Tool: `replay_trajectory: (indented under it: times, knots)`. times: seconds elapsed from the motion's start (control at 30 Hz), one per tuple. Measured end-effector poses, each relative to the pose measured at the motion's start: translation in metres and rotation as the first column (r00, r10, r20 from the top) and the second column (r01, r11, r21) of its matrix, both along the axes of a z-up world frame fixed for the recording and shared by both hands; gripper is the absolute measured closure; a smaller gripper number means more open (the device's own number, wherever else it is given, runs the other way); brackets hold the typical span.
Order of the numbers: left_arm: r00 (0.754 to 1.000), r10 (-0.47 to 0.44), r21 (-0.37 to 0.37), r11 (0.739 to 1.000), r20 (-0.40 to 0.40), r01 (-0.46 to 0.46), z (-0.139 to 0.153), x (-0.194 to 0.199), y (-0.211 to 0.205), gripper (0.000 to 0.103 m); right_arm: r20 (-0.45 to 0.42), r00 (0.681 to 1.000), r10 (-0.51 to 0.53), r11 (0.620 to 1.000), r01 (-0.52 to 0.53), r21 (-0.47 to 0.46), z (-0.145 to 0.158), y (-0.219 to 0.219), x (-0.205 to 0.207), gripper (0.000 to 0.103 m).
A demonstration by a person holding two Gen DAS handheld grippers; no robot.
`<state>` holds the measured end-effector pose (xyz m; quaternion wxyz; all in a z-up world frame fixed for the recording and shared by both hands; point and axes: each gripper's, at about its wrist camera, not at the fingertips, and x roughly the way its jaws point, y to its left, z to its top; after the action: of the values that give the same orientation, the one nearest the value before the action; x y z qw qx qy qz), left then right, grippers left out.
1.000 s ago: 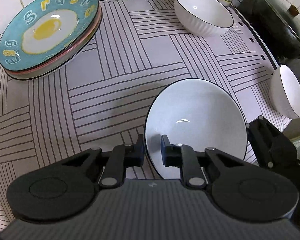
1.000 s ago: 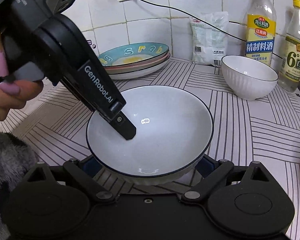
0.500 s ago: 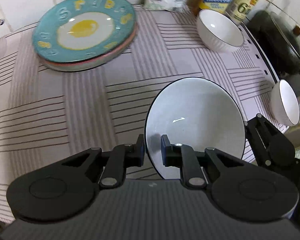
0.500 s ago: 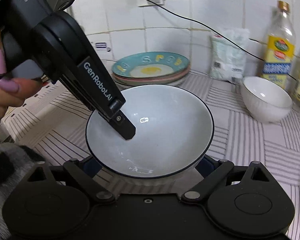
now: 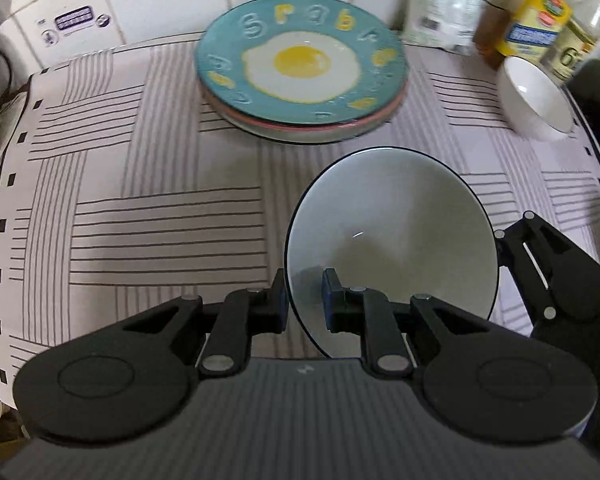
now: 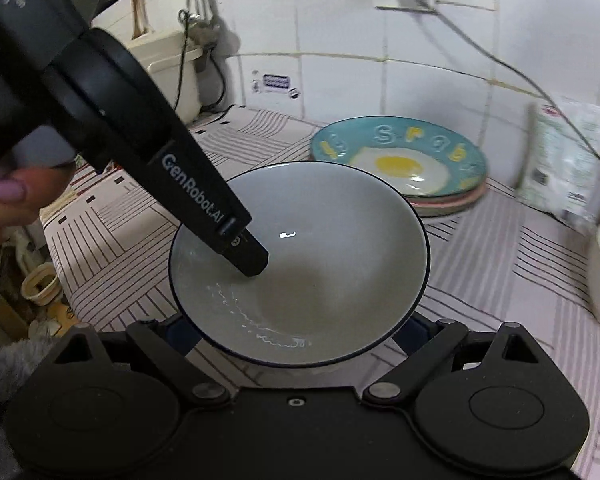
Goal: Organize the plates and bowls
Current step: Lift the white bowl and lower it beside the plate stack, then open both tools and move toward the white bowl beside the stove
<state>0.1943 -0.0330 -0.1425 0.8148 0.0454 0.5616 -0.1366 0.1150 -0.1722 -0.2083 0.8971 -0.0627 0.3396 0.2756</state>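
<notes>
Left gripper (image 5: pixel 305 304) jaws clamped on near rim of bowl (image 5: pixel 396 236); right gripper (image 6: pixel 300 334) jaws spread around bowl's base, gripping it, above striped bench (image 5: pixel 160 208).

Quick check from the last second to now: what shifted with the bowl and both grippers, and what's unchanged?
The dark-rimmed bowl, carried by both grippers, has travelled across the striped cloth toward the egg-print plate stack, which now sits straight ahead and nearer. The white bowl has slid off to the right. Unchanged: the left gripper stays pinched on the rim, the right gripper still holds the bowl's near side, nothing let go.
</notes>
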Motion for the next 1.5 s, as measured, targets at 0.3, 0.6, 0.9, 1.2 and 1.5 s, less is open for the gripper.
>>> replay_trajectory:
  times: [0.3, 0.6, 0.9, 1.2, 1.5]
  knots:
    - [0.999, 0.043, 0.041, 0.998, -0.011, -0.043, -0.023, 0.015, 0.008, 0.087, -0.030, 0.999, 0.038, 0.999, -0.039, -0.024, -0.018, 0.017, 0.022, 0.006]
    - [0.996, 0.066, 0.012, 0.998, -0.054, -0.065, -0.029, 0.016, 0.013, 0.087, -0.030, 1.000, 0.008, 0.996, -0.011, -0.084, -0.021, 0.024, 0.021, 0.006]
    - [0.998, 0.053, 0.014, 0.998, -0.014, -0.053, 0.001, -0.002, 0.013, 0.077, -0.047, 0.995, -0.086, 0.992, 0.081, -0.101, 0.005, -0.001, -0.013, 0.006]
    - [0.999, -0.030, -0.010, 1.000, 0.042, 0.030, 0.047, -0.025, -0.010, 0.063, 0.004, 0.980, -0.201, 0.980, 0.201, 0.007, 0.054, -0.042, -0.035, 0.006]
    - [0.989, -0.136, -0.025, 0.990, 0.061, 0.137, 0.080, -0.048, -0.047, 0.055, -0.021, 0.920, -0.391, 0.912, 0.390, 0.127, 0.105, -0.101, -0.053, 0.006]
